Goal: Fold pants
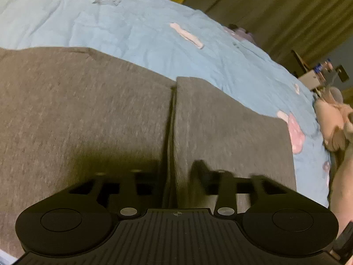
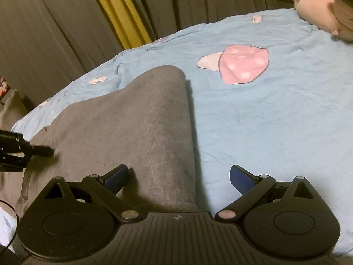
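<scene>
Lying spread on the blue bed cover (image 2: 253, 114): grey pants (image 2: 132, 119), one leg running toward 12 o'clock in the right wrist view, both legs side by side in the left wrist view. Hovering over the leg's right edge, fingers spread wide, gripping nothing: right hand-held gripper (image 2: 179, 177). Resting low over the pants, state impossible to tell through blur: left hand-held gripper (image 1: 174, 174). Sitting at 1 o'clock on the bed: plush toy (image 2: 320, 11). Hanging behind: curtains (image 2: 66, 22).
</scene>
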